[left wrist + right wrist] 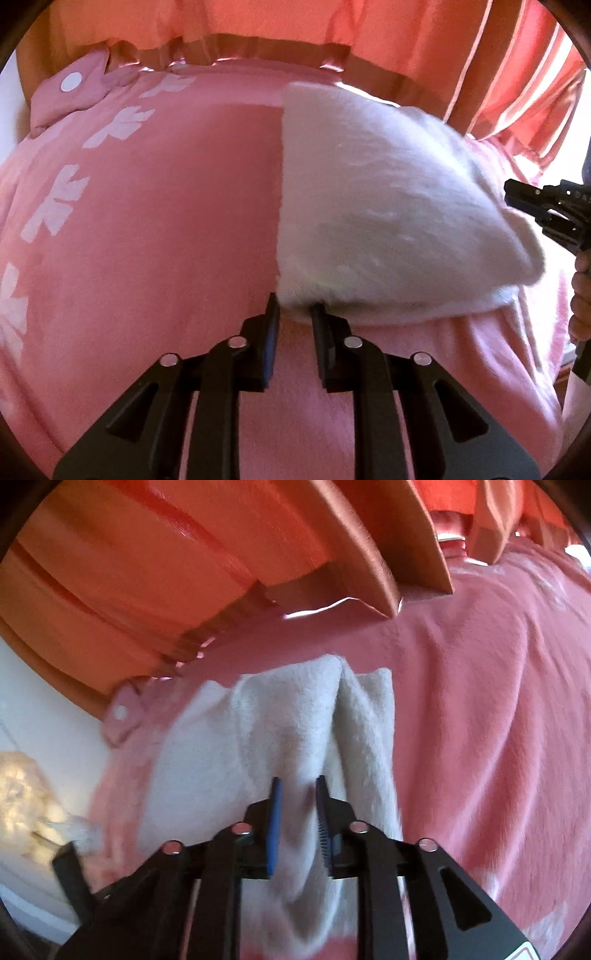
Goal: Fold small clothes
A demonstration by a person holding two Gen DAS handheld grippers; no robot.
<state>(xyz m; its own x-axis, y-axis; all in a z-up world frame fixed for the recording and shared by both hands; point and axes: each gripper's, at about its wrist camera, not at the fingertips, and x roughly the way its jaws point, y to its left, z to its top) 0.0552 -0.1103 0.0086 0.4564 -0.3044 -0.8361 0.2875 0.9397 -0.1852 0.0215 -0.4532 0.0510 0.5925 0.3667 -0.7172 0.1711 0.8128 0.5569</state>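
One garment: a white fleecy cloth (388,206) is the only small piece in view, lying on the pink bedspread (166,221) of a bed.
Where it lies: toward the far side of the bed, near the orange curtain (295,22), with a straight left edge and a rounded, puffed right side.
Fold so far: it looks doubled over at least once, judging from that clean edge; the right half is still loose and raised, not flat.
Left claw (293,314): narrow, its tips at the near corner of the cloth; one finger digs into the fleece, but whether it truly pinches I cannot tell.
Right claw (297,794): partly spread, with a ridge of the cloth (295,738) running up between its blue pads (275,823); the pads seem not to press on it.
Right claw, from the left wrist view: it stands at the cloth's right edge (546,210), held by a hand (581,295).
Left to do: probably laying the raised part down, smoothing it and making a last fold.
Other pieces: none visible, so the remaining count cannot be told.
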